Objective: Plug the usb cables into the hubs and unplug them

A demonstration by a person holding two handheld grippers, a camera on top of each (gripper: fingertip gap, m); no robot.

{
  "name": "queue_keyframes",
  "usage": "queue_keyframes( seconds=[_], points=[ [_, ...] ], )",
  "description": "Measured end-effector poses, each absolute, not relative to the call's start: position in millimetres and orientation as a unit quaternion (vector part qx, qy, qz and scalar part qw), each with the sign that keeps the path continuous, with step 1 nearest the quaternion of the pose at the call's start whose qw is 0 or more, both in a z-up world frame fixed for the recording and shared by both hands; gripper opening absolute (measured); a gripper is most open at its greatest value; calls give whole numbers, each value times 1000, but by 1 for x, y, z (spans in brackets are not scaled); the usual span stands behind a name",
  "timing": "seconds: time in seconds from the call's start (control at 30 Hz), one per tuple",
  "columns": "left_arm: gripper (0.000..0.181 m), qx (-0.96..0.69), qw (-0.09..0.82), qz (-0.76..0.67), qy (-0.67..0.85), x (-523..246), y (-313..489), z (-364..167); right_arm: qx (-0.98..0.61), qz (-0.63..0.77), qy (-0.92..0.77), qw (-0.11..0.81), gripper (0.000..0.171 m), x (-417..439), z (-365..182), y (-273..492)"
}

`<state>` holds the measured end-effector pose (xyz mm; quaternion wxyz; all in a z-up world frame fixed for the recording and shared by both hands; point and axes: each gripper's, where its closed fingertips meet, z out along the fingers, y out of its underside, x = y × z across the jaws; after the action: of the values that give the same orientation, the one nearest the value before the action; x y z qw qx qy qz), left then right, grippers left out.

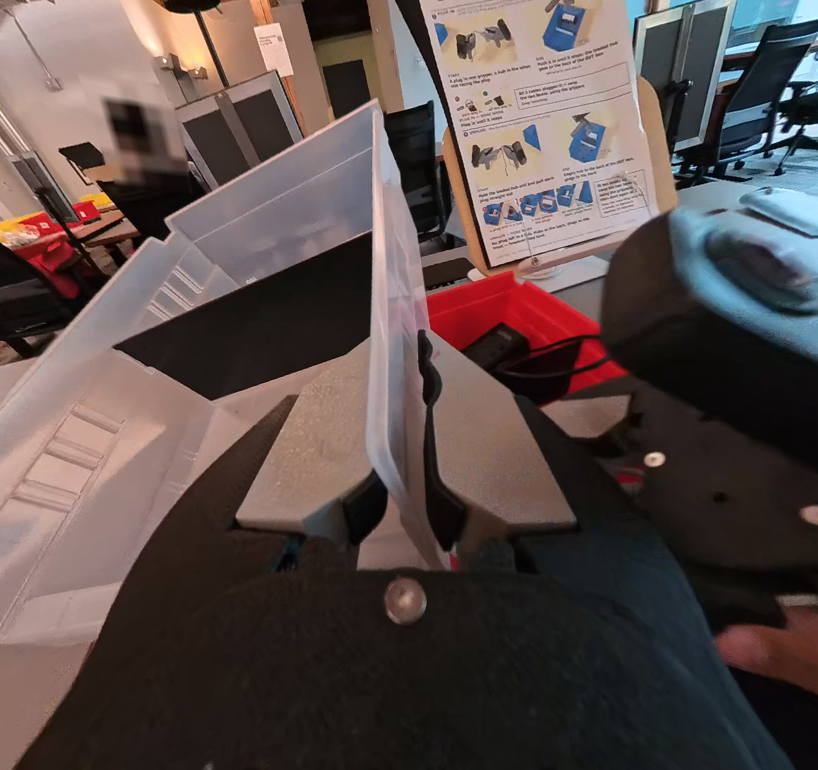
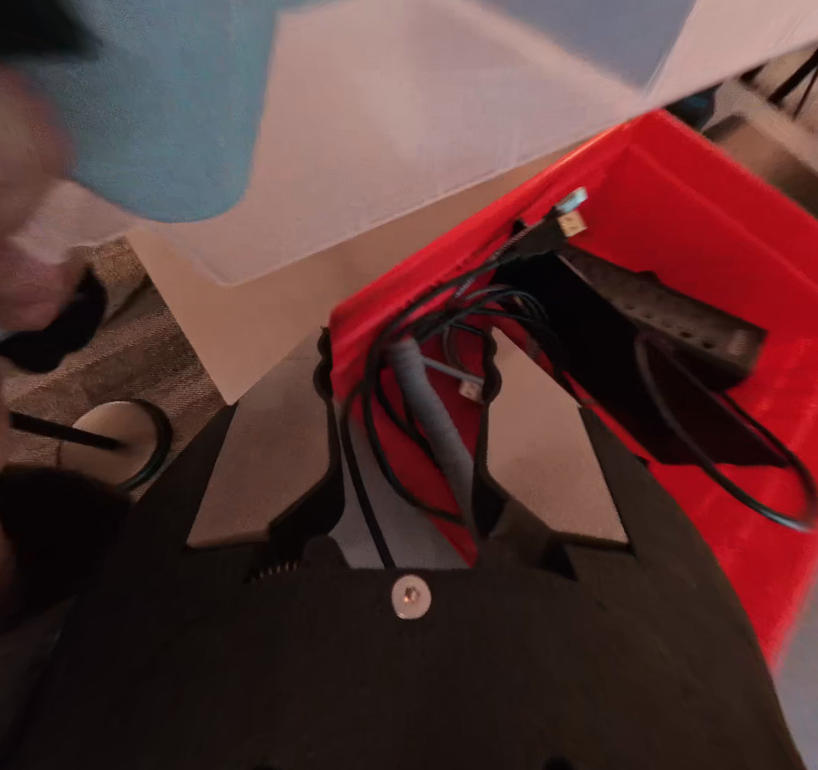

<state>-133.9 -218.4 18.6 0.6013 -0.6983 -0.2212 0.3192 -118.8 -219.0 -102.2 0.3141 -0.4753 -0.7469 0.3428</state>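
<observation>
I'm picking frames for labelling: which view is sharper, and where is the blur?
Left wrist view: mostly sharp, clear bin crisp; the right gripper at its edge smears. Right wrist view: motion-blurred throughout, red bin and cables soft, warm cast.

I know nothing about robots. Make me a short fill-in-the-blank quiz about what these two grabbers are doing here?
1. The left gripper is shut on the wall of a clear plastic ____.
2. The cables and hub lie in a bin coloured ____.
3. The right gripper, above the cables, is ____.

Missing words: bin; red; open
</observation>
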Motion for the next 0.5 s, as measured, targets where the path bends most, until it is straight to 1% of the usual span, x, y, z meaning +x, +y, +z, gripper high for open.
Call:
queue_keyframes(
  seconds=[0.1, 0.2, 0.37, 0.43, 0.5],
  points=[
    [6, -702, 596, 335, -199, -124, -214, 25, -428, 357, -765, 322, 67, -91, -83, -203],
    [6, -707, 601, 338, -160, -104, -193, 34, -408, 383, -766, 316, 67, -56, -69, -155],
    [6, -717, 620, 312, -70, -47, -127, 39, -442, 346, -734, 382, 64, -5, -62, -10],
    [6, -725, 626, 287, -24, -14, -89, 31, -462, 328, -717, 405, 57, 17, -63, 51],
    [6, -737, 622, 261, 32, 23, -49, 16, -501, 325, -691, 407, 58, 43, -66, 108]
  ],
)
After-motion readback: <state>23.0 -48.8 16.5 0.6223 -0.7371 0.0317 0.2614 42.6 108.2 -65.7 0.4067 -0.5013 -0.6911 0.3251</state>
